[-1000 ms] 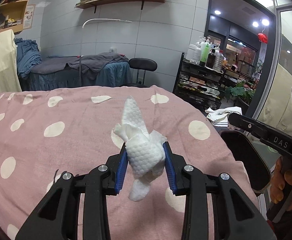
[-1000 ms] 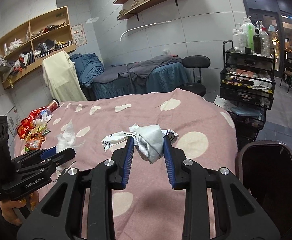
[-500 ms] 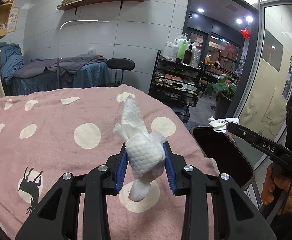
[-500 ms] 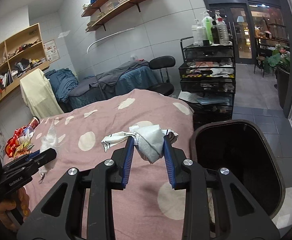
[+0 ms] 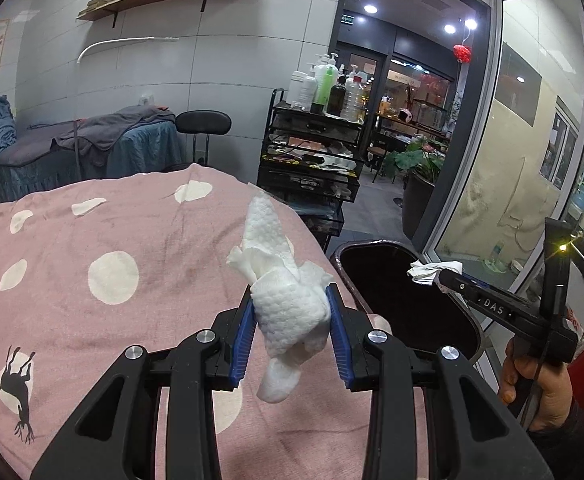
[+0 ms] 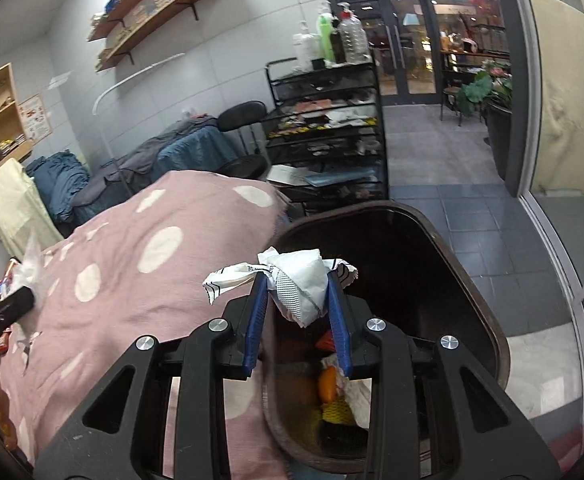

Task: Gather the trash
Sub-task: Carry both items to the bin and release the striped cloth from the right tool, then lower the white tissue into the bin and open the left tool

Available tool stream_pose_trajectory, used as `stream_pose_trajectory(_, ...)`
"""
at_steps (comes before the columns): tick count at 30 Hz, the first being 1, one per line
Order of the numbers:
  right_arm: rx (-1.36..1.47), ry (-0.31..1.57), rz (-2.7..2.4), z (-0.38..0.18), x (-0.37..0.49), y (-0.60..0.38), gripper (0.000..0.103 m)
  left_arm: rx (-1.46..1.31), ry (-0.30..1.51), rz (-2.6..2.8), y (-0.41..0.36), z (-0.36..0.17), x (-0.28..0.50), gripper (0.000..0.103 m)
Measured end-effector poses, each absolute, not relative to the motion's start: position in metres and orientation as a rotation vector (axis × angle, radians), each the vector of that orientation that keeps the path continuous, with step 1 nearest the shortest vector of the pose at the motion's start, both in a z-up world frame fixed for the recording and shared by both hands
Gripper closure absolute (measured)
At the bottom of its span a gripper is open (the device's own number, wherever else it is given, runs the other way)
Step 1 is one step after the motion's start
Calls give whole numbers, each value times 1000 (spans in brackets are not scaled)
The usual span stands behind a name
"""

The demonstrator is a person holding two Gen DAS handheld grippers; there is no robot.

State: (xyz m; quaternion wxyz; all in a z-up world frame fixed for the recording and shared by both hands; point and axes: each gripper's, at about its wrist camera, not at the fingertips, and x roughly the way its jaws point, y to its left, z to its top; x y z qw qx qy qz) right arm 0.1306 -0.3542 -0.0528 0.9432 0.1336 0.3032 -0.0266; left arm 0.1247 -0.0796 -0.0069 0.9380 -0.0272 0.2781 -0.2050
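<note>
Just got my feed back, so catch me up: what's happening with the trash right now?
A person is clearing trash with two handheld grippers. The left gripper is shut on a crumpled white paper towel above the pink polka-dot cloth. The right gripper is shut on a crumpled white printed wrapper over the dark brown bin, which already holds trash. Nothing has been dropped yet.

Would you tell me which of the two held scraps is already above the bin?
The crumpled printed paper wrapper in the right claw; the white textured tissue hangs over the blanket.
</note>
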Motion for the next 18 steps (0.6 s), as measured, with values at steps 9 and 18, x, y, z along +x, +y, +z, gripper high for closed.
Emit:
stream_pose_trajectory(9,304,705,-150,-89,141,-379,63,-42,595,-490,-107,-12,130,69)
stream_pose_trajectory(18,348,693,-178,-96,132,-389,35,-23,619,-524,-124,-16,136,69)
